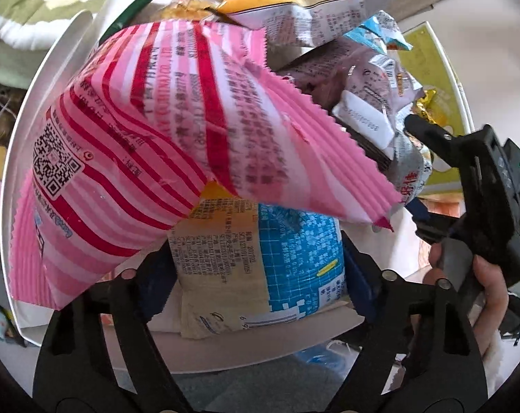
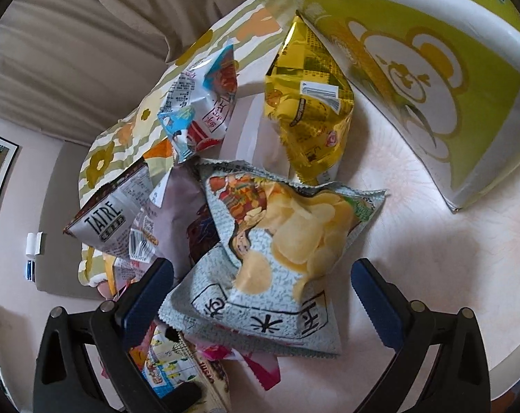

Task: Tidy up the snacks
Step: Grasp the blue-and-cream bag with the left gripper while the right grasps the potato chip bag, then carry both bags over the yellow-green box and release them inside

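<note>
The left claw (image 1: 258, 272) is clamped on a cream-and-blue printed snack packet (image 1: 260, 258), its dark pads pressing both sides, while a pink-and-red striped foil bag (image 1: 149, 148) droops across the top of it. The right claw (image 2: 261, 296) stands wide, straddling a grey potato-chip bag (image 2: 273, 261) without touching it; that bag tops a loose heap on the pale round counter (image 2: 432, 258), with a gold foil packet (image 2: 308, 103) near a lime-green carton (image 2: 442, 103). To do this step well, I judge the left should lift slowly so the striped bag slides off, and the right should close low on the chip bag's middle.
</note>
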### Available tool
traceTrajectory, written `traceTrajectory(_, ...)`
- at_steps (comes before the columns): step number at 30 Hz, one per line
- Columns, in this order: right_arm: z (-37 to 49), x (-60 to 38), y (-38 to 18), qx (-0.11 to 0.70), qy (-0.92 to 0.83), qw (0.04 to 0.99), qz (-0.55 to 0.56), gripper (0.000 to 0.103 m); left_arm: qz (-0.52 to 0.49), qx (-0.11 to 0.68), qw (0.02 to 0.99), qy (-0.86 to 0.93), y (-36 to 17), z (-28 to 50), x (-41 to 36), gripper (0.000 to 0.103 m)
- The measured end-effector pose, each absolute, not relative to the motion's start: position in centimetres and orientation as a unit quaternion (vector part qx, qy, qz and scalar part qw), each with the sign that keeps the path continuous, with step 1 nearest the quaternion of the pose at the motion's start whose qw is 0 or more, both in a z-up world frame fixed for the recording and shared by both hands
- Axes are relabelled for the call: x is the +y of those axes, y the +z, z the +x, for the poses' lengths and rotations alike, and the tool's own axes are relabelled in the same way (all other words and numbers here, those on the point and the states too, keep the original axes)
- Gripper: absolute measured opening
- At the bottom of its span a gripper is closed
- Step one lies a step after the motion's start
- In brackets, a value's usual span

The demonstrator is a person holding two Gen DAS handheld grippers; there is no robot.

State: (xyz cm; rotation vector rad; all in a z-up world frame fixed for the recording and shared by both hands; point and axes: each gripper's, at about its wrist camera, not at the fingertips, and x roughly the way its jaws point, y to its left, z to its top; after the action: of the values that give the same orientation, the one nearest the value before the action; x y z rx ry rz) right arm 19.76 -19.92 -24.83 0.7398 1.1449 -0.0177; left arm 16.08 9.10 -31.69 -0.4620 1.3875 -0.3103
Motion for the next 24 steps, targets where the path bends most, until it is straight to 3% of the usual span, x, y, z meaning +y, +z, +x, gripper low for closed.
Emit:
traceTrajectory(3,19.6,-20.5,-25.5,0.53,-0.009,0.766,0.363,0.096,-0.191,0.626,0.741,-0.149,-30.9,16.0,8.4,0.077)
traceTrajectory(5,19.3,-20.9,-25.9,0.532,-0.002,0.76,0.373,0.078,-0.19,0.624,0.743,-0.152,-30.7,16.0,8.2,0.076)
traceTrajectory(8,19.0,-21.0,-26.0,0.534,0.003,0.759,0.373,0.068,-0.192,0.62,0.746,-0.15,-30.2,15.8,8.2,0.076)
traceTrajectory(14,18.1,-21.3,-24.3,0.524,0.012,0.773,0.358,0.06,-0.19,0.607,0.759,-0.139,-29.0,14.8,8.5,0.076)
traceTrajectory(24,16.4,-22.1,-20.9,0.517,0.067,0.79,0.323,0.058,-0.198,0.559,0.8,-0.096,-25.0,11.1,8.5,0.076)
